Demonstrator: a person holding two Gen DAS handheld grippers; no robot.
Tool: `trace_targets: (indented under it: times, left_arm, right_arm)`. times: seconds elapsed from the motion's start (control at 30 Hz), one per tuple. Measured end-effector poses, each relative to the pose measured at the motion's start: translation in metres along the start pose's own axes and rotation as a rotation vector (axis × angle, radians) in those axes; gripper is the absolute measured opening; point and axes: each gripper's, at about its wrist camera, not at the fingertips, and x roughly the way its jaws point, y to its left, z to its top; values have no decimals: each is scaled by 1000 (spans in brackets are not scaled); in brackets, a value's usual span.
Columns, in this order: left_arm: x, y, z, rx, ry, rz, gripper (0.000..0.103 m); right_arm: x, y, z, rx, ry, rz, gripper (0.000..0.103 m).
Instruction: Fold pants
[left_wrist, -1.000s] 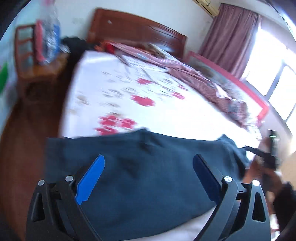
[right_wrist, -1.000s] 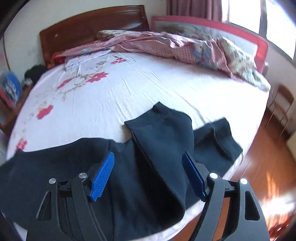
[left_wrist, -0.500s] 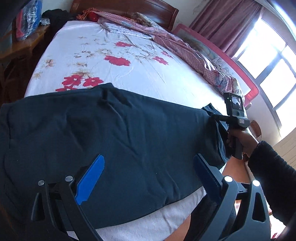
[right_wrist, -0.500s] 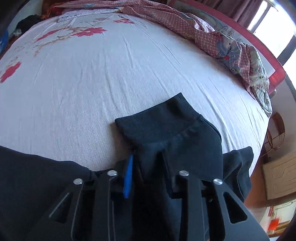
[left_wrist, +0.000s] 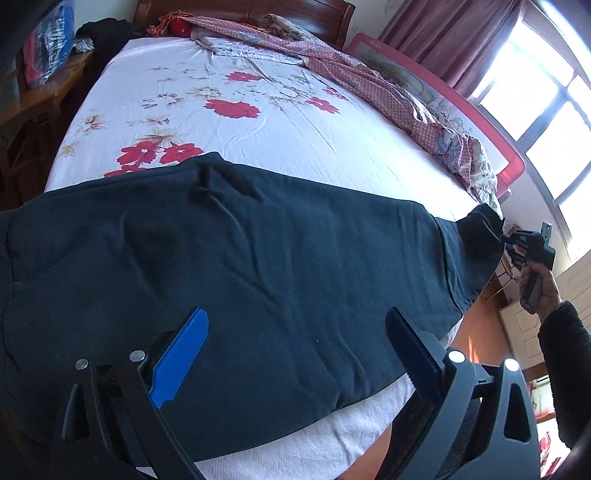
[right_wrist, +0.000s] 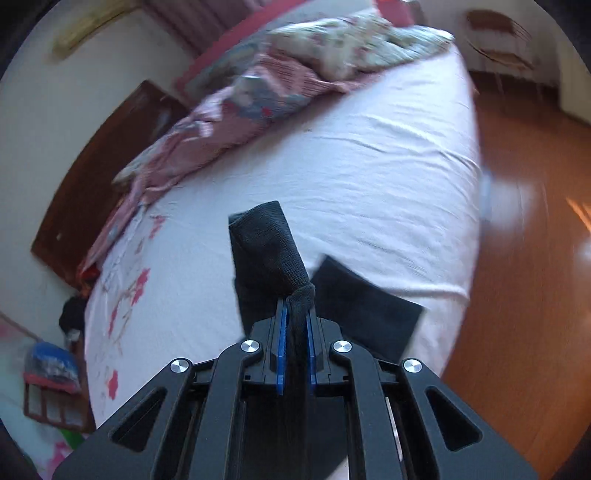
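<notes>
Judging by how things lay, the folding had barely begun; the dark navy knit pants (left_wrist: 258, 266) lay spread flat along the near edge of the floral-sheeted bed (left_wrist: 258, 122); the right gripper (right_wrist: 295, 314) pinched one cuff, fingers closed on cloth; the left gripper (left_wrist: 295, 332) hovered wide open, holding nothing; every fold remained.

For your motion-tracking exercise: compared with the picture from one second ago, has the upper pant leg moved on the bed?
Yes. The right gripper has shut on the pant leg and lifted its cuff off the bed sheet, where it lay flat before.
</notes>
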Motion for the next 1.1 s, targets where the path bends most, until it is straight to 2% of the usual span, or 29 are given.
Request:
trace_targets:
  times: [0.1, 0.23, 0.3, 0.33, 0.37, 0.47, 0.6, 0.67, 0.77, 0.83, 0.93, 1.0, 1.07, 1.1]
  left_arm:
    - [5, -4, -1, 39, 0, 21, 97]
    - [13, 5, -2, 98, -22, 123, 97]
    - [18, 16, 1, 96, -26, 154, 97]
    - [20, 21, 1, 93, -31, 153, 97]
    - [23, 27, 2, 100, -35, 165, 97]
    - [30, 33, -1, 134, -33, 216, 97]
    - [10, 27, 0, 153, -45, 244, 97]
    - [-18, 31, 4, 152, -113, 210, 97]
    - [-56, 52, 21, 244, -189, 206, 97]
    - [-70, 79, 34, 343, -192, 248, 97]
    - [-78, 137, 52, 380, -176, 273, 97]
    - [-73, 170, 61, 379, -129, 237, 97]
    - [-63, 187, 66, 397, -103, 218, 97]
    - [-56, 194, 67, 406, -83, 177, 97]
  right_arm:
    - [20, -48, -13, 116, 33, -26, 8]
    - [9, -59, -28, 161, -24, 22, 8]
    - [1, -65, -33, 204, -27, 71, 19]
    - [-2, -66, -35, 204, -25, 69, 23]
    - [-4, -68, -37, 196, -19, 60, 33]
    - [-9, -70, -45, 218, 4, 88, 34]
    - [-22, -52, -60, 163, 23, 121, 34]
    - [-26, -44, -68, 150, 49, 143, 34]
    - [-33, -27, -83, 94, 82, 142, 34]
    - [-38, -16, -92, 74, 93, 140, 34]
    - [-43, 7, -106, 30, 128, 151, 34]
    - [-45, 23, -116, -3, 149, 150, 34]
    - [-47, 40, -124, -26, 166, 143, 34]
    - [-48, 47, -127, -39, 171, 142, 34]
